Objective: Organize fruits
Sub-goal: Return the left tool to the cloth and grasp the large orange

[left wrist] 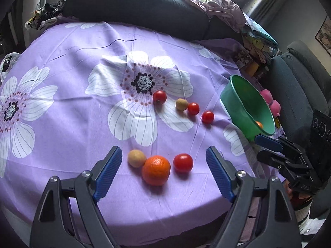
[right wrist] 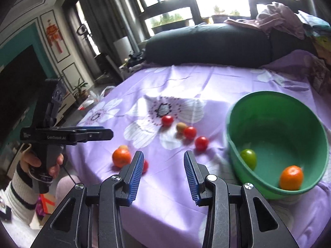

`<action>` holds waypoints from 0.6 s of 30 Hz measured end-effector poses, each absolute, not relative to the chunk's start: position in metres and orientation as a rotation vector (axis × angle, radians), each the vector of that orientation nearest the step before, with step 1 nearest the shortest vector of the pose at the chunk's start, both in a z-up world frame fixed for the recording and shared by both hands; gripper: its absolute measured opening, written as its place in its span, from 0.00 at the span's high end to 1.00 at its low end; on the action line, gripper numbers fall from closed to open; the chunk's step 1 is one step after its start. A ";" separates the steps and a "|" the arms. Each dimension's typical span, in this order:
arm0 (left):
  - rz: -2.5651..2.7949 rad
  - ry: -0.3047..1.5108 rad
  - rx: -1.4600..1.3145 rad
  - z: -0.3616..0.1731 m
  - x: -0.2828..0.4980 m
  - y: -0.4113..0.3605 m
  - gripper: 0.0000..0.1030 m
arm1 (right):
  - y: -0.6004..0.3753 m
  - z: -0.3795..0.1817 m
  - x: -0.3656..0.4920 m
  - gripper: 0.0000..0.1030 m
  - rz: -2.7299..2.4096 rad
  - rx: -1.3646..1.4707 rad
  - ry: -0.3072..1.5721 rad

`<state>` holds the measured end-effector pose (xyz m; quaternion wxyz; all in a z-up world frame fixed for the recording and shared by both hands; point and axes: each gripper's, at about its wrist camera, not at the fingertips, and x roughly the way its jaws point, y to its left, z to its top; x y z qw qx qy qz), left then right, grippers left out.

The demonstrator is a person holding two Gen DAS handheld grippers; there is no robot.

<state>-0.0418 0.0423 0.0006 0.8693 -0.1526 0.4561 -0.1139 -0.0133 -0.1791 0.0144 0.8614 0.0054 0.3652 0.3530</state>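
Nearby, green bowl (right wrist: 277, 111) tilts toward open right claw (right wrist: 163, 177).

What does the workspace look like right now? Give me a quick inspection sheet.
Surface: purple flowered cloth, wrinkled.
Job's things: green bowl holds an orange and a green fruit. Loose on the cloth: a second orange, four tomatoes, two brownish fruits.
Clutter: pink objects behind the bowl.
Grippers: left gripper open over the loose orange; right gripper open, empty.
Cables: one below the left hand.
Surroundings: dark sofa, piled clothes, windows.
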 end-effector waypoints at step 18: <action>-0.325 1.024 -0.389 -0.034 -0.042 0.043 0.41 | -0.069 -0.045 -0.018 0.61 0.946 -0.119 0.968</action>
